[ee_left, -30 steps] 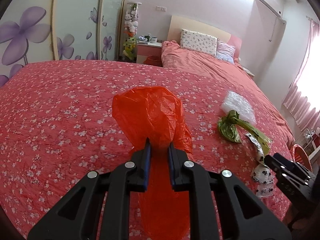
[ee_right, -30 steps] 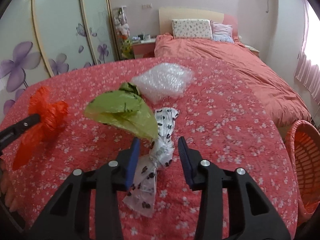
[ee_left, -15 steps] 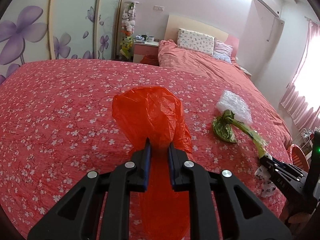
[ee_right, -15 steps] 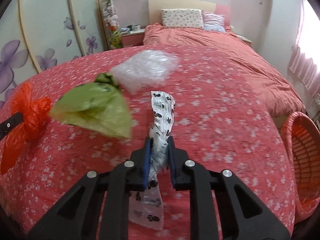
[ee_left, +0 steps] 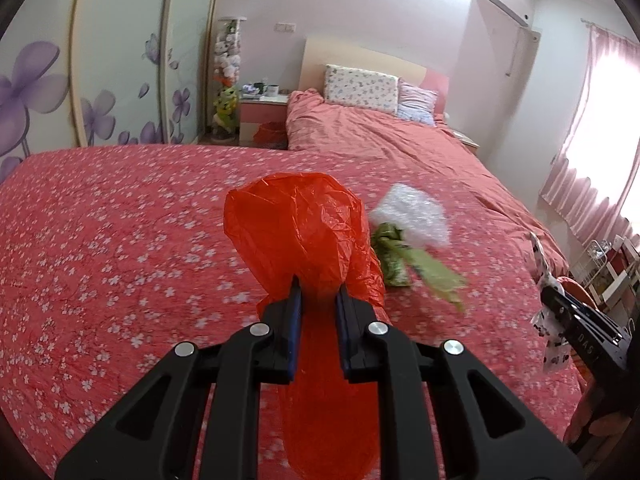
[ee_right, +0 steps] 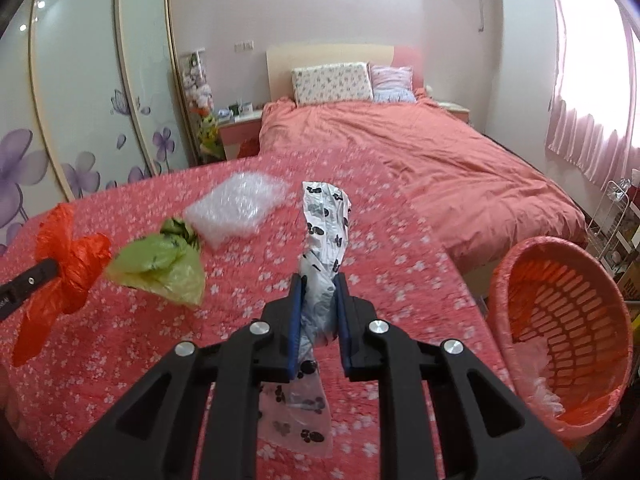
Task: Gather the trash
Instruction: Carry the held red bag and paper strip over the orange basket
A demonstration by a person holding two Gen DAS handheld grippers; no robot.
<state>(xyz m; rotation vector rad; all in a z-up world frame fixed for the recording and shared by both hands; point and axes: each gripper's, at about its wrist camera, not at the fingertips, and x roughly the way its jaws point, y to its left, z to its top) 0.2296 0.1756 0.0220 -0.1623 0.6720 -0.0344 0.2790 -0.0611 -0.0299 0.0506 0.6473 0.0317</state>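
My left gripper (ee_left: 317,294) is shut on a crumpled red plastic bag (ee_left: 296,228) and holds it above the red flowered bedspread (ee_left: 120,240). That bag also shows at the left of the right wrist view (ee_right: 68,256). My right gripper (ee_right: 319,292) is shut on a clear plastic bag with black paw prints (ee_right: 324,224), lifted off the bedspread. It also shows at the right of the left wrist view (ee_left: 550,320). A green plastic bag (ee_right: 160,260) and a clear bubble wrap (ee_right: 236,208) lie on the bedspread between the grippers.
An orange slotted basket (ee_right: 560,320) stands off the bedspread's right edge, with some clear plastic in it. A second bed with pillows (ee_right: 420,148) lies behind. Wardrobe doors with purple flowers (ee_right: 80,100) line the left wall. A nightstand (ee_left: 264,114) stands at the back.
My right gripper closed on the paw-print bag and lifted it off the bedspread, turning right so the basket comes into view. My left gripper keeps hold of the red bag.
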